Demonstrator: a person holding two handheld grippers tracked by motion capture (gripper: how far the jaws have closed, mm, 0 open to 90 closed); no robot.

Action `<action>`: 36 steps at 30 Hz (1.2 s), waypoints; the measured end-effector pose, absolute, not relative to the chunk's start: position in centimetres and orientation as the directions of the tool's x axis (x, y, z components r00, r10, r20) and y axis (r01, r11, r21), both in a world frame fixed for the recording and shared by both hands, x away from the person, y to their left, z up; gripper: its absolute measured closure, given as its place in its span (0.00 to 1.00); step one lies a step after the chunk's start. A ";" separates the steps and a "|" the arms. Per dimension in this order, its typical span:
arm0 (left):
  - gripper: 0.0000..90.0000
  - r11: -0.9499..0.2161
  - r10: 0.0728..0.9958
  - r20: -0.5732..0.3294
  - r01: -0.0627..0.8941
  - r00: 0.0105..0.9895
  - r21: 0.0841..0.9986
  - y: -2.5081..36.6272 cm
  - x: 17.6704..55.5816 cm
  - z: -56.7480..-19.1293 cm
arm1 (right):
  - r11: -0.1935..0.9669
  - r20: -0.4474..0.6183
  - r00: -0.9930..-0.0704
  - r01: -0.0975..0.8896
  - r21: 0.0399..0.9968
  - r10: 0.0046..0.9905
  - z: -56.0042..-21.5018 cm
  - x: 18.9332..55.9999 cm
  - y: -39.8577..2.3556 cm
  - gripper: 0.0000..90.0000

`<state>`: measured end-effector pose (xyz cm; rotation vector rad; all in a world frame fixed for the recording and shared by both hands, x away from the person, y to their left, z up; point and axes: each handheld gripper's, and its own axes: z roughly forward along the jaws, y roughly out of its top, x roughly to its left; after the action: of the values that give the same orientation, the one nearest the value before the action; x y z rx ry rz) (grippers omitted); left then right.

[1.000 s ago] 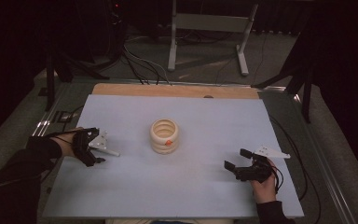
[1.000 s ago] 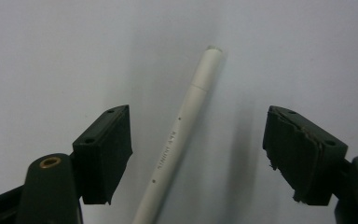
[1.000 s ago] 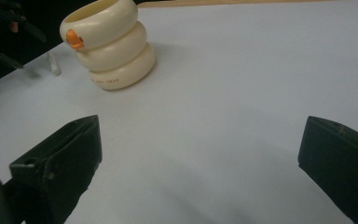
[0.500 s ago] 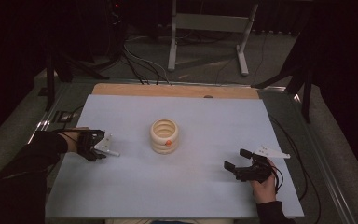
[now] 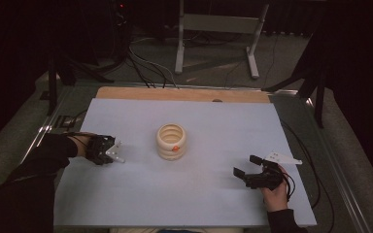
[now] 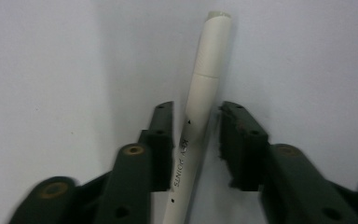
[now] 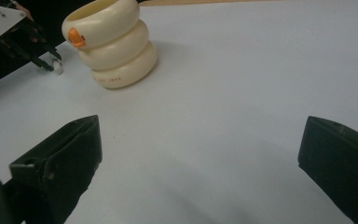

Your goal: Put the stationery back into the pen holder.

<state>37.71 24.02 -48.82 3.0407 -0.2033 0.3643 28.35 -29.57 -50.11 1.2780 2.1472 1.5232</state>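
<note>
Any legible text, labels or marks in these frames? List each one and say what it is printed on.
"SENIOR ACR": small dark print along the white pen, partly cut off by a jaw of the left tool; the last letters are uncertain.
Small dark print low on the cream ringed holder: too small and blurred to read.
Orange mark on the holder's top ring: a shape, no lettering.

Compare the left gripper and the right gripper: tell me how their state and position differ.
The left gripper has a white pen between its jaws, which have just been closing, one pad at the barrel and a gap at the other; the right gripper stands wide with nothing between.
The left gripper lies nearer the cream ringed holder than the right gripper.
Both are black and low over the table.
</note>
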 end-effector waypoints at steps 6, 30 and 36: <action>0.87 -0.992 -0.106 0.199 -0.119 0.974 0.053 23.9 38.0 -48.8 | 0.089 0.292 -0.600 0.523 0.848 0.745 -50.2 28.4 -29.6 0.00; 0.89 -0.963 0.126 0.095 0.099 0.987 0.252 24.1 38.6 -45.0 | 0.084 0.294 -0.601 0.519 0.850 0.743 -50.0 28.4 -29.6 0.00; 0.89 -0.928 0.171 0.056 0.142 0.984 0.343 24.5 38.7 -44.3 | 0.083 0.292 -0.599 0.519 0.851 0.745 -50.0 28.4 -29.6 0.00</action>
<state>38.65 24.53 -44.32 2.7850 0.2267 0.1208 28.35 -29.64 -50.02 1.2768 2.1405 1.5274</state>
